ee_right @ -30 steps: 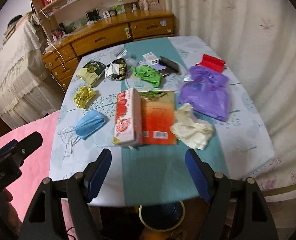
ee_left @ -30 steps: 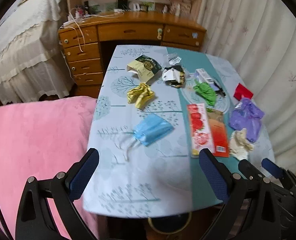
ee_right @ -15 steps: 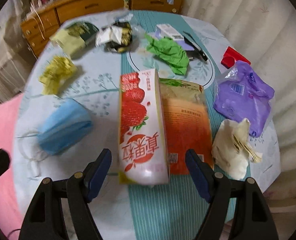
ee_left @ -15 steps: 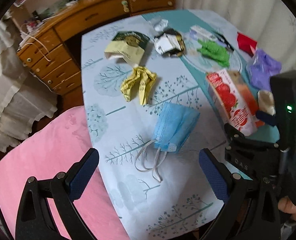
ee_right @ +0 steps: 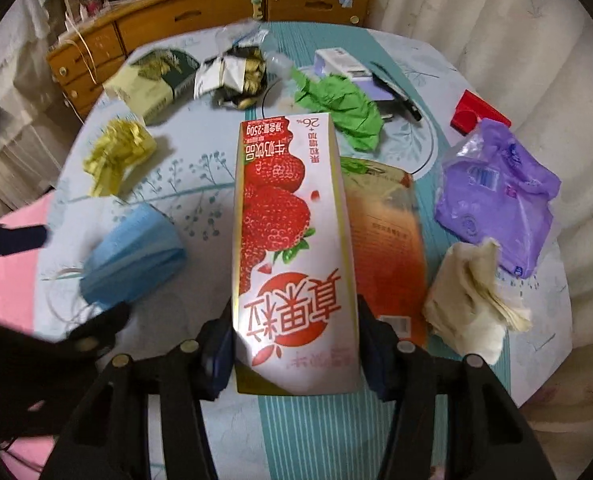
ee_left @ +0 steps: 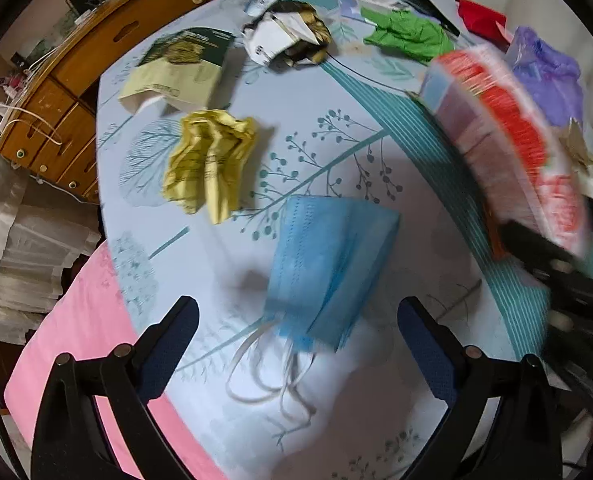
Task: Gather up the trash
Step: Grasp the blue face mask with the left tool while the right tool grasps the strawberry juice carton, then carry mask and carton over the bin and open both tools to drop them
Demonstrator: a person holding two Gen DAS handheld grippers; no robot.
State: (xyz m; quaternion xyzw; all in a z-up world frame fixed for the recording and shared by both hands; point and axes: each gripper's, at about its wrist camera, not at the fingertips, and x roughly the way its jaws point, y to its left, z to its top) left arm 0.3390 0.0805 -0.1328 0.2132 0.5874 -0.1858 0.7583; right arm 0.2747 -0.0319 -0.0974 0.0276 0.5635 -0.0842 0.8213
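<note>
Round table under a pale blue cloth printed with trees and a teal striped band [ee_right: 448, 56]; its near edge curves just below both grippers. Bare cloth lies only along the near rim and between the blue mask and the yellow wad. A pink cover [ee_left: 76, 328] lies past the table's left rim, and a wooden chest of drawers [ee_right: 200, 20] stands behind the far rim.

Tall white carton printed with red strawberries and red characters [ee_right: 292, 248]: lies flat on the teal band, long axis running away from the camera, print upside down in the right wrist view. An orange flat packet [ee_right: 392, 240] touches its right side.

Right gripper [ee_right: 294, 354]: jaws have just been closing, and now the blue pads press both long sides of the carton's near end, clamped on it.

Left gripper [ee_left: 296, 336]: jaws wide apart, nothing gripped. A folded pale blue pleated face mask with white ear loops [ee_left: 328, 268] lies on the cloth between and just beyond its fingertips, loops trailing toward the camera.

Crumpled yellow paper wad [ee_left: 208, 160] sits further off, to the left of the mask. Crumpled green wrapper [ee_right: 340, 108], purple plastic bag [ee_right: 496, 204] and cream tissue bundle [ee_right: 472, 300] crowd the far and right side.
</note>
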